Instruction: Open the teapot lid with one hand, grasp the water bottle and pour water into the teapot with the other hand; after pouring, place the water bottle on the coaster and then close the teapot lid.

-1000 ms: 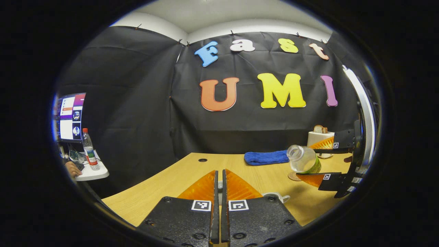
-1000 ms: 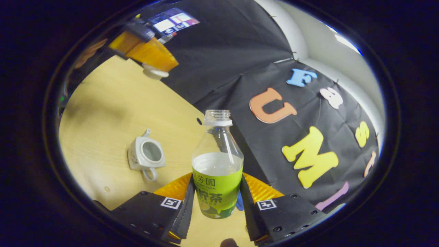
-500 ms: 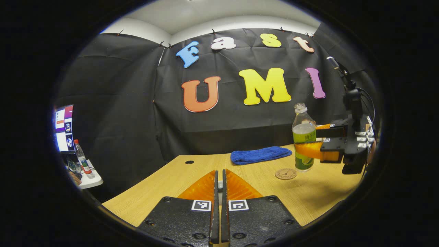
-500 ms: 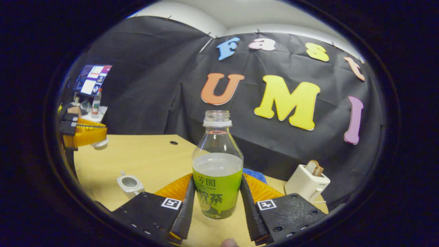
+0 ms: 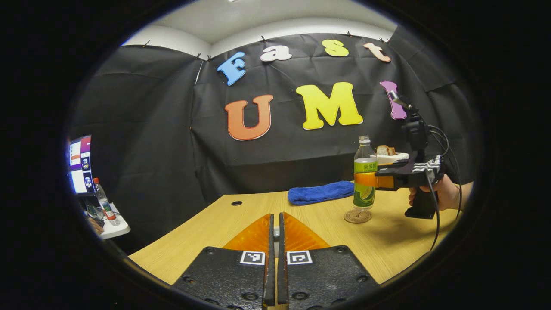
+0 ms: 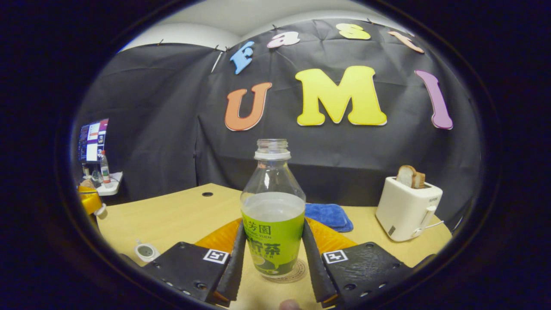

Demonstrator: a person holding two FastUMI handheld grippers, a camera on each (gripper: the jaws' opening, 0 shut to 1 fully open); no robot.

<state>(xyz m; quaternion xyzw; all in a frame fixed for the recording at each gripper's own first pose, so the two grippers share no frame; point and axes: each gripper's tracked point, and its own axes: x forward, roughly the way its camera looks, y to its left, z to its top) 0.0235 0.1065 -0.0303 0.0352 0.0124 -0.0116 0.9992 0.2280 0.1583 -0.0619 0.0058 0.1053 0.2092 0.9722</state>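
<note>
My right claw (image 6: 273,258) grips 1 water bottle (image 6: 273,215) upright over 1 coaster (image 6: 297,272), frame center-bottom. Left claw (image 5: 275,234) pinched near-closed on 1 lid (image 5: 276,233). 1 teapot (image 6: 145,251) lower left on counter (image 6: 181,215).

Clear glossy plastic water bottle (image 6: 273,206) with a shiny printed label, pale wood-grain table (image 6: 181,215) with a smooth matt top, fluffy blue cloth towel (image 5: 320,192), glossy white plastic toaster (image 6: 407,209), glazed white teapot (image 6: 145,251)
</note>
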